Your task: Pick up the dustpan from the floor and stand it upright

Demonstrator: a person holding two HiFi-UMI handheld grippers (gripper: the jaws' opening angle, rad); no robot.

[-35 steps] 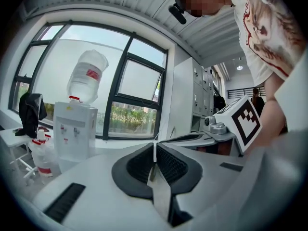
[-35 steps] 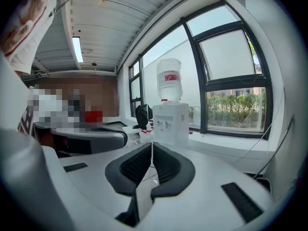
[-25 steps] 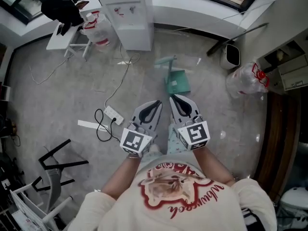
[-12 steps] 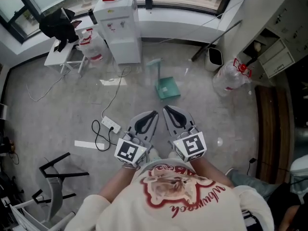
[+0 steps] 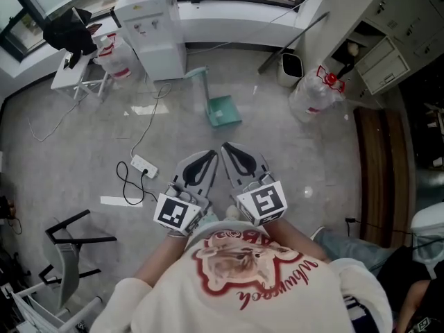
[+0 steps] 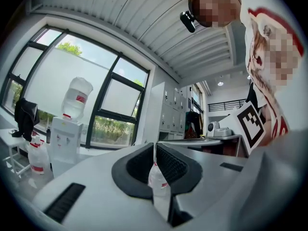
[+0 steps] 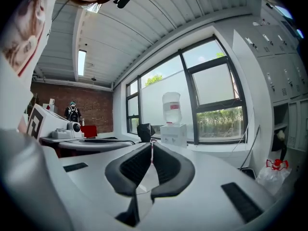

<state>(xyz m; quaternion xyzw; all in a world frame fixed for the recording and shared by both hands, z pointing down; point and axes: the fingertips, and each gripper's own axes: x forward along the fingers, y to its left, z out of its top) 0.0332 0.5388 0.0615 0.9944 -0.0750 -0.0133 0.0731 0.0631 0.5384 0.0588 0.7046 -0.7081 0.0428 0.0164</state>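
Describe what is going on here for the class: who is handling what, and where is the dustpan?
A person stands holding a two-jaw gripper in each hand, close to the chest. The left gripper and the right gripper are both shut with nothing between their jaws. The green dustpan sits on the grey floor ahead, apart from both grippers, near the water dispenser. Its handle seems to rise from the pan, though the overhead view leaves that uncertain.
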